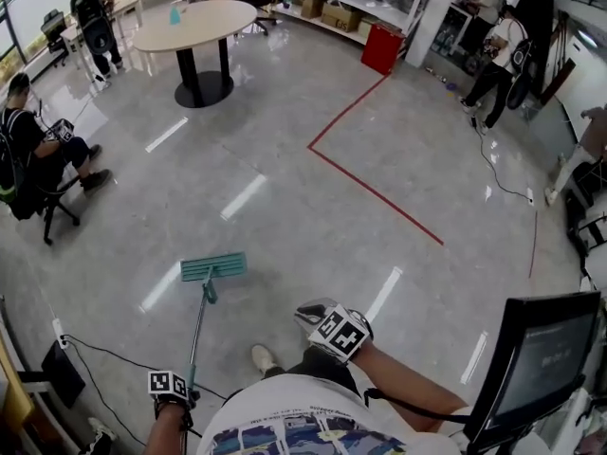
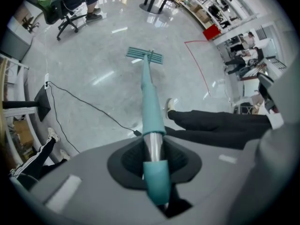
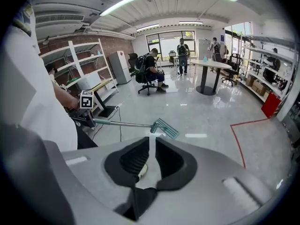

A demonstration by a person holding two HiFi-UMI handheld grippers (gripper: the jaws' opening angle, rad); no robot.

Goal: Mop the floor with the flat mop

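While I run this from my desk, the flat mop is in use: its head [image 1: 213, 267] lies flat on the floor [image 1: 313, 207], on my side of the round table [image 1: 194, 24] and well apart from it, and its handle [image 1: 197, 335] slants back from there to the left gripper [image 1: 193, 393]. That gripper is clenched on the handle, and in its own view the shaft runs straight out between the jaws to the mop head. The right gripper [image 1: 318, 313] plays no part in this. It hangs further from the table than the mop head does, with its jaws drawn nearly together on nothing; only bare floor shows through the slit in its own view. How much is done I can only judge loosely, since the whole floor is glossy with lamp reflections and I can find no damp band or streak that marks off mopped ground from the rest. My guess is that most of it is left: the wide stretch between the mop head and the table, and the area to the table's right around the red tape line [image 1: 370, 190]. As for containers, no bucket or basin shows in any view. Cardboard boxes [image 1: 340, 14] sit on shelves beyond the table, but what is in them I cannot tell. A red bin [image 1: 381, 48] stands on the floor to the table's right, near those shelves, and its inside is hidden from me. A small blue bottle [image 1: 175, 14] stands on the table top, too small for me to read its fill.
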